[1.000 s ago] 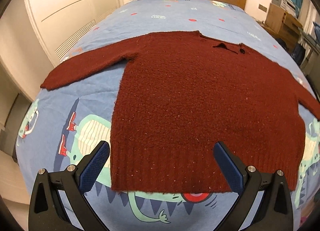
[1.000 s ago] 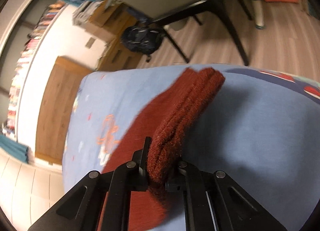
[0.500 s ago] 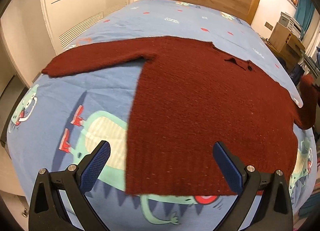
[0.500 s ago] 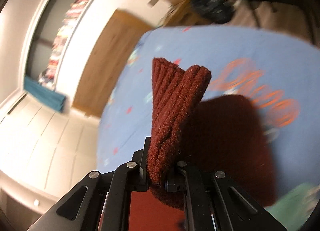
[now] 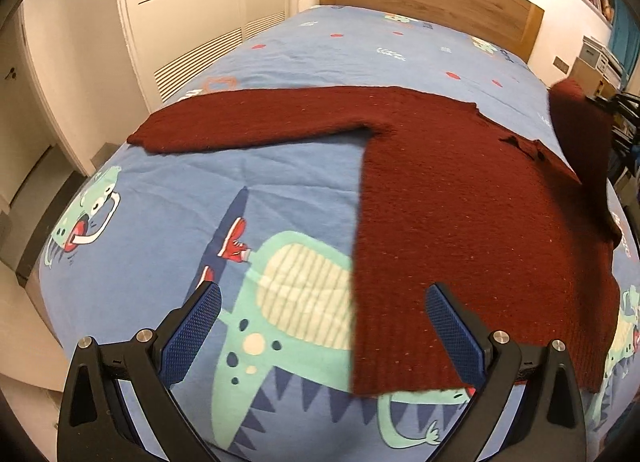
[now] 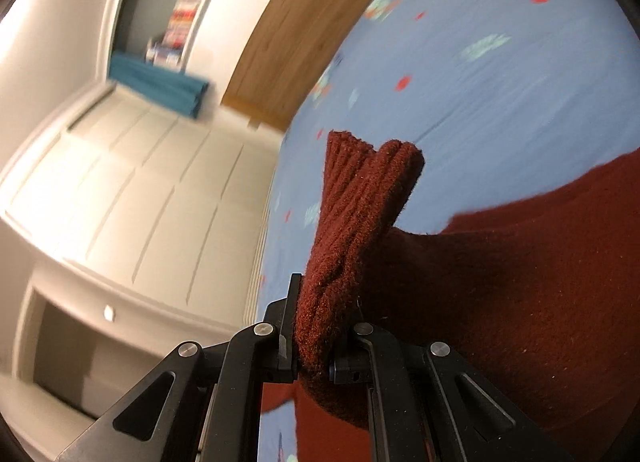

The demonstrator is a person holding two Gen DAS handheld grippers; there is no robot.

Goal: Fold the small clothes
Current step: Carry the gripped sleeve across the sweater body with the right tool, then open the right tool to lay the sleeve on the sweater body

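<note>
Dark-red sweater [image 5: 460,206] lies flat on the blue cartoon-print bed [image 5: 240,190], one sleeve raised.
Right gripper [image 6: 318,342] is clamped on the ribbed cuff [image 6: 360,198], lifted over the body; left gripper [image 5: 320,326] hovers wide open, empty, near the hem.

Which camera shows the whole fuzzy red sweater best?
The left wrist view. There the dark red knitted sweater lies spread on the blue dinosaur bedsheet, one sleeve stretched out flat. The right wrist view shows only its ribbed cuff pinched in the right claw, plus part of the body.
</note>
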